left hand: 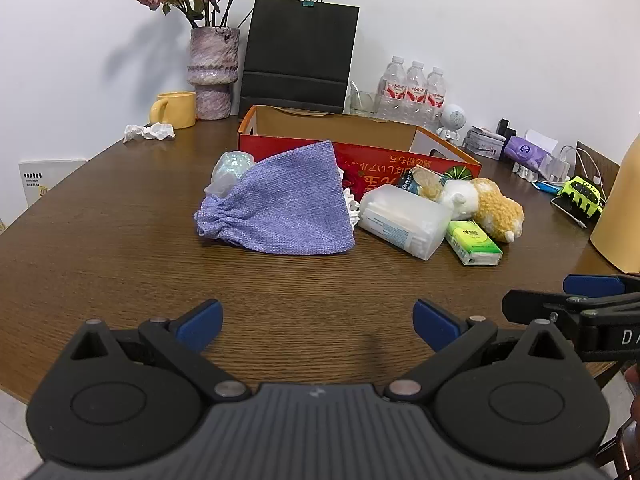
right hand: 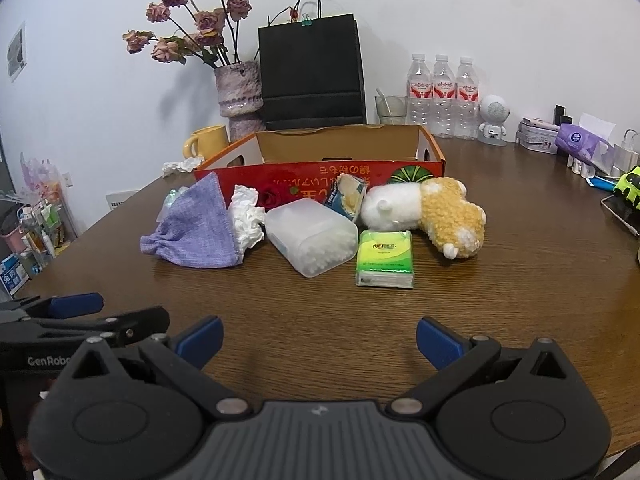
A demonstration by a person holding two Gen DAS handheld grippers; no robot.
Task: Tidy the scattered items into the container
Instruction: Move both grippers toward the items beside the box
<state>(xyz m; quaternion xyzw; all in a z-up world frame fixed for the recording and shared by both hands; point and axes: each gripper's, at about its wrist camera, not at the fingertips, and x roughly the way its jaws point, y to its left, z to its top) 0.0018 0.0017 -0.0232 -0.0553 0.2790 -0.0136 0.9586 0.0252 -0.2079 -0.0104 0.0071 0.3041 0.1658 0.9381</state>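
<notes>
We hold our left gripper and right gripper wide open and empty, near the purple pouch, cotton-swab box and cardboard box.

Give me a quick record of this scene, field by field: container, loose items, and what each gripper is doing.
container: red cardboard box, open top, behind the items
loose items: purple drawstring pouch, crumpled tissue, clear plastic case, green tissue pack, plush toy, small snack packet
items in box: none visible
left gripper: open, empty, above the table
right gripper: open, empty
</notes>
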